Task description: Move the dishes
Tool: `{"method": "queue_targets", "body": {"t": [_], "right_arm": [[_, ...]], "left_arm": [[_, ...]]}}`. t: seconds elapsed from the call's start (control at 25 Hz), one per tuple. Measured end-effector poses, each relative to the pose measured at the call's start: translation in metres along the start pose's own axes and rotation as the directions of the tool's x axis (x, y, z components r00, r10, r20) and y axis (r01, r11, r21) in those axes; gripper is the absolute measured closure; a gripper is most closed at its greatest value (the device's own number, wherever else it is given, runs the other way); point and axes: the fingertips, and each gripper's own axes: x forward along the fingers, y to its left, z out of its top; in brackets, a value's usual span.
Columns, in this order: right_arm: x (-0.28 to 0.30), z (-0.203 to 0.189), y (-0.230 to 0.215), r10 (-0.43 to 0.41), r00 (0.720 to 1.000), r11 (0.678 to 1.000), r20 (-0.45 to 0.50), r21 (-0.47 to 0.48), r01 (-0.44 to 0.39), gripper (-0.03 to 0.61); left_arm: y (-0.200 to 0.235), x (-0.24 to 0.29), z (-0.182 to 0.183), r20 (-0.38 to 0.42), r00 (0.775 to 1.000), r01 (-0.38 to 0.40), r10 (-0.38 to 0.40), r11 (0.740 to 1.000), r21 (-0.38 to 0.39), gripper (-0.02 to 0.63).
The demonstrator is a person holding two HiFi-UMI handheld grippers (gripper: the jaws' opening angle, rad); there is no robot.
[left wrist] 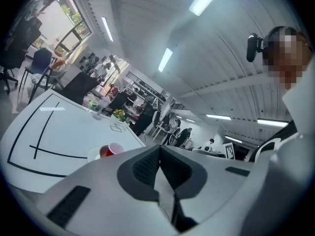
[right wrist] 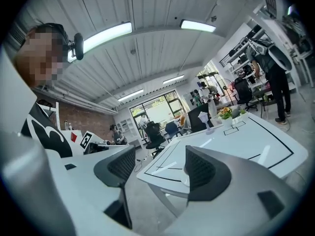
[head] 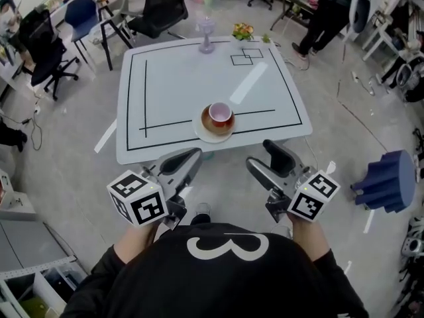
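1. Currently in the approach step: nothing is held and the dishes are untouched.
2. Target: a cup (head: pixel 220 114) with a pink inside stands on a white plate (head: pixel 203 133) at the near edge of the white table (head: pixel 172 78), roughly midway between my two claws and ahead of them.
3. My left gripper (head: pixel 192 156) has its pads pressed together on nothing. It sits short of the table's near edge.
4. My right gripper (head: pixel 259 154) has its jaws spread wide with only air and the table's corner showing between them. It is also short of the edge.
5. Judgement: the plate is the thing to take, with the cup riding on it.
6. The next move calls for parting the left jaws, bringing one or both claws forward to the plate's rim, and closing there.
7. Risk: the cup sits loose on the plate, so any lift must stay level or it may slide or tip.
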Motion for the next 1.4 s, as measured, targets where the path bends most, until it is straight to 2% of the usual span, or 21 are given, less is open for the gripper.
{"method": "queue_targets", "body": {"t": [0.24,0.56,0.92,1.4], "right_arm": [[0.043,-0.006,-0.019,-0.032,0.999,0.999,-0.008,0.030,0.032,0.281],[0.070,-0.020,-0.056,-0.088,0.996,0.989,-0.032,0.118,0.091,0.311],[0.096,-0.035,-0.091,-0.102,0.989,0.980,-0.103,0.163,0.118,0.322],[0.140,-0.051,-0.146,-0.129,0.967,0.966,-0.218,0.192,0.172,0.354]], "left_arm": [[0.054,0.006,0.008,-0.031,1.000,-0.004,0.004,1.000,0.011,0.611],[0.094,0.013,0.006,-0.055,0.998,-0.040,0.040,0.999,-0.005,0.611],[0.124,0.019,0.003,-0.066,0.994,-0.086,0.083,0.995,-0.047,0.611],[0.157,0.031,0.020,-0.063,0.987,-0.152,0.147,0.986,-0.074,0.611]]}}
